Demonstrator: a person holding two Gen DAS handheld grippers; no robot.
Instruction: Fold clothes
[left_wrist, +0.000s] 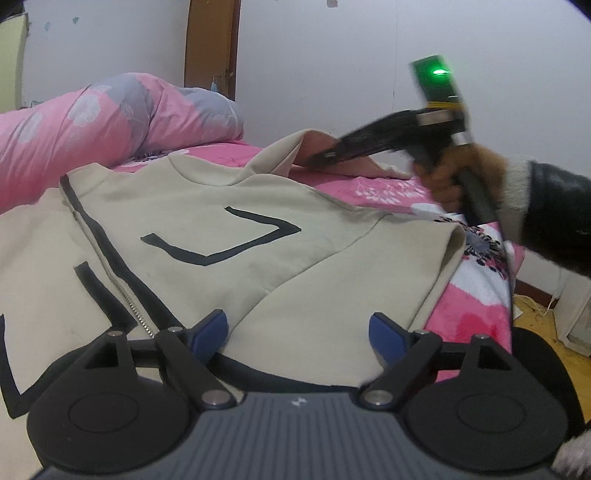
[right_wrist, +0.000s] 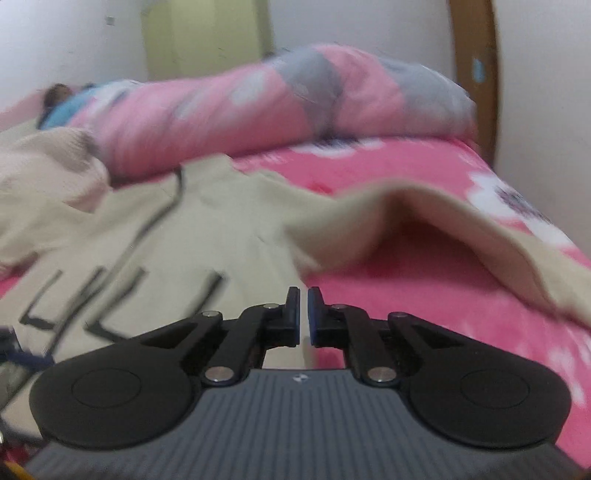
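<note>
Left wrist view: beige jacket (left_wrist: 229, 229) is lying on the bed (left_wrist: 480, 295); left gripper (left_wrist: 299, 332) is hovering apart over its near hem, right gripper (left_wrist: 325, 157) is pinching the far sleeve (left_wrist: 284, 155). Thin cloth could be slipping free mid-fold.

Beige jacket (left_wrist: 229, 236) (black trim) spread flat on bed.
</note>
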